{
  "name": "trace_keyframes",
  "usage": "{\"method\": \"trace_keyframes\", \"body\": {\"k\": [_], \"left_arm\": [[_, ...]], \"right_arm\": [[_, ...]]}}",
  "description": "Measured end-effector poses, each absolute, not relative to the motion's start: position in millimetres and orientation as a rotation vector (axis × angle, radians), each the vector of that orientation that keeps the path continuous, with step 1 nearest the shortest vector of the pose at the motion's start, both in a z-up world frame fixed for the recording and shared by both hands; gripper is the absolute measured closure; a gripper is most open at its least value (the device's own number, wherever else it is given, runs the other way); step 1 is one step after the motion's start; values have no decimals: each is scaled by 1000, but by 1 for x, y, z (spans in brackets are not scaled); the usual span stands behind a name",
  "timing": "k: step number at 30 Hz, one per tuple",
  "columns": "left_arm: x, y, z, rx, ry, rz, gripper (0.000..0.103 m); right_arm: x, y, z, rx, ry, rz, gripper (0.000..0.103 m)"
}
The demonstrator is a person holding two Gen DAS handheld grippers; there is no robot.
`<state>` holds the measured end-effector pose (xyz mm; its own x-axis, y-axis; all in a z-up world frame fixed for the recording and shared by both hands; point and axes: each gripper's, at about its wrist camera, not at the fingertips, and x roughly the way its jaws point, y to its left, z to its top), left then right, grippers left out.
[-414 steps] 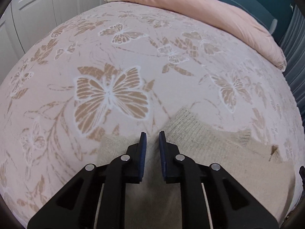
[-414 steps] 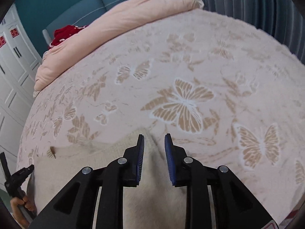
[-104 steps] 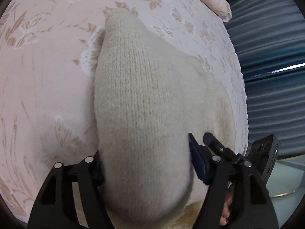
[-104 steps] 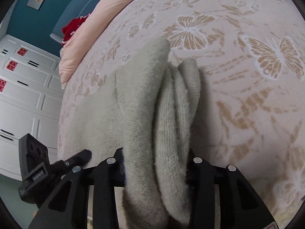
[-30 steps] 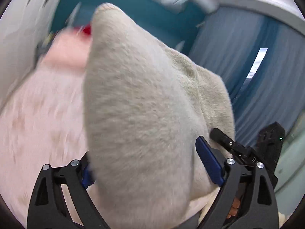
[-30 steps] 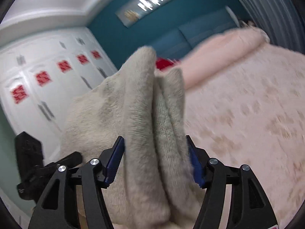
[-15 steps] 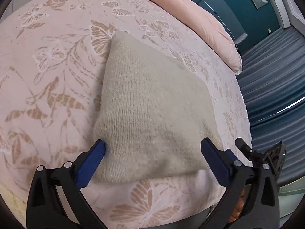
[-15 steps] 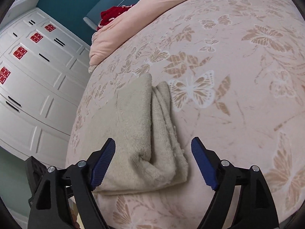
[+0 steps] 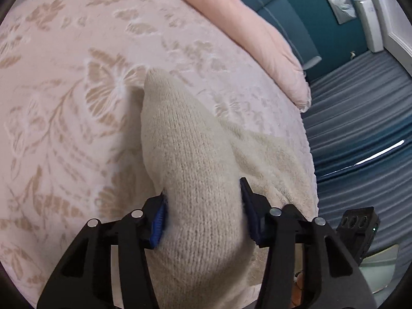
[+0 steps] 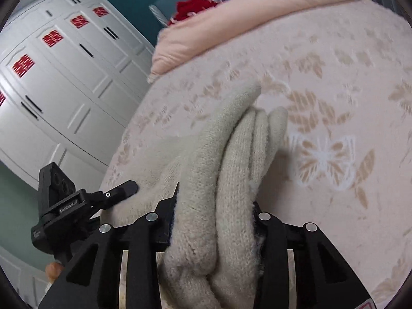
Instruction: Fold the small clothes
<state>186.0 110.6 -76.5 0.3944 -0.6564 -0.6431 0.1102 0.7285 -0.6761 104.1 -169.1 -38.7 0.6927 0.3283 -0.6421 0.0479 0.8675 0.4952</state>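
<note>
A folded cream knitted sweater (image 9: 185, 154) lies on the butterfly-patterned bedspread (image 9: 64, 103). My left gripper (image 9: 203, 216) is shut on its near left end, with the thick fold squeezed between the blue pads. In the right wrist view my right gripper (image 10: 216, 221) is shut on the sweater's (image 10: 231, 154) other end, where several stacked layers bulge between the jaws. The left gripper (image 10: 77, 200) also shows at the left of the right wrist view. The right gripper's body (image 9: 360, 224) shows at the lower right of the left wrist view.
A pink duvet (image 9: 244, 25) and a red item (image 10: 193, 7) lie at the head of the bed. White wardrobe doors (image 10: 51, 77) stand beside the bed. Blue-grey curtains (image 9: 360, 128) hang on the other side. The bed edge is close below me.
Half a second ago both grippers were wide open above the folded sweater lying flat. Now both have closed on its ends and sit lower and closer to it.
</note>
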Motion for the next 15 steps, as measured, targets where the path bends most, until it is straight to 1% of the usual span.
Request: {"method": "trace_keyframes", "body": {"k": [1, 2, 3, 4, 5, 6, 7, 8, 10, 11, 12, 13, 14, 15], "left_arm": [[185, 106, -69, -571, 1056, -536, 51], [185, 101, -69, -538, 1067, -526, 48], [185, 96, -75, -504, 1082, -499, 42], [185, 92, -86, -462, 1106, -453, 38], [185, 88, -101, -424, 1140, -403, 38], [183, 86, -116, -397, 1180, -356, 38], [177, 90, -125, -416, 1197, -347, 34], [168, 95, -127, -469, 1182, -372, 34], [149, 100, -116, -443, 1148, -332, 35], [141, 100, -107, -415, 1123, -324, 35], [134, 98, -98, -395, 1099, -325, 34], [126, 94, -90, -369, 1080, -324, 30], [121, 88, -85, -339, 1065, -325, 28], [116, 80, -83, -281, 1058, -309, 22]], "right_arm": [[102, -174, -41, 492, 798, 146, 61], [104, -180, -52, 480, 832, 129, 52], [108, -187, -72, 453, 892, 83, 50], [113, -195, -94, 424, 970, 20, 50], [113, -206, -112, 402, 1051, -58, 56], [105, -216, -116, 429, 1056, -91, 60], [91, -226, -108, 490, 995, -85, 60], [78, -230, -93, 502, 944, -110, 60], [60, -224, -65, 488, 886, -65, 59], [56, -217, -55, 481, 873, -15, 64], [54, -207, -48, 451, 875, 21, 65], [54, -196, -47, 398, 891, 47, 68], [57, -186, -52, 340, 923, 55, 74], [63, -178, -64, 286, 967, 47, 77]]}}
